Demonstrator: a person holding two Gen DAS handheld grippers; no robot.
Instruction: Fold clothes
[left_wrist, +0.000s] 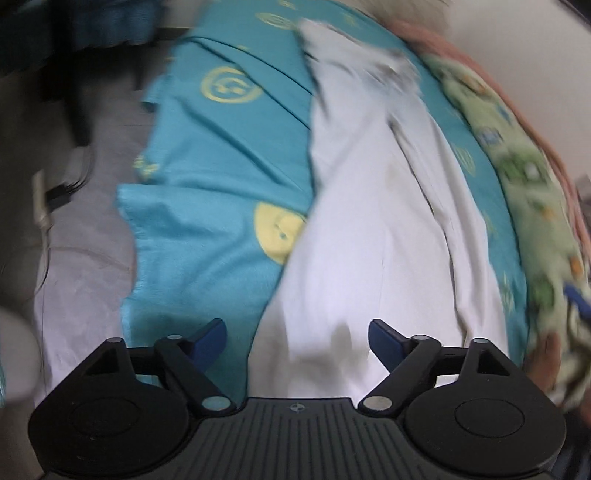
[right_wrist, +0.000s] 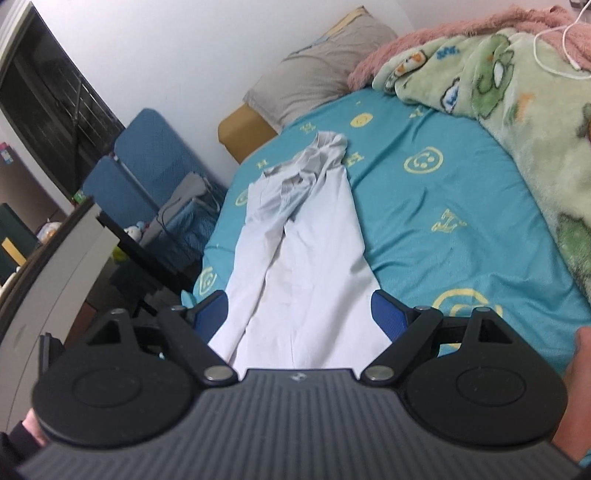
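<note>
**Fold barely begun**

Your right gripper (right_wrist: 299, 310) and left gripper (left_wrist: 297, 338) both stand spread, holding nothing. White garment (right_wrist: 295, 236) lies lengthwise on the teal bedsheet (right_wrist: 443, 221), sides roughly turned inward, far end bunched. Crosswise folds remain, by my judgement.
</note>
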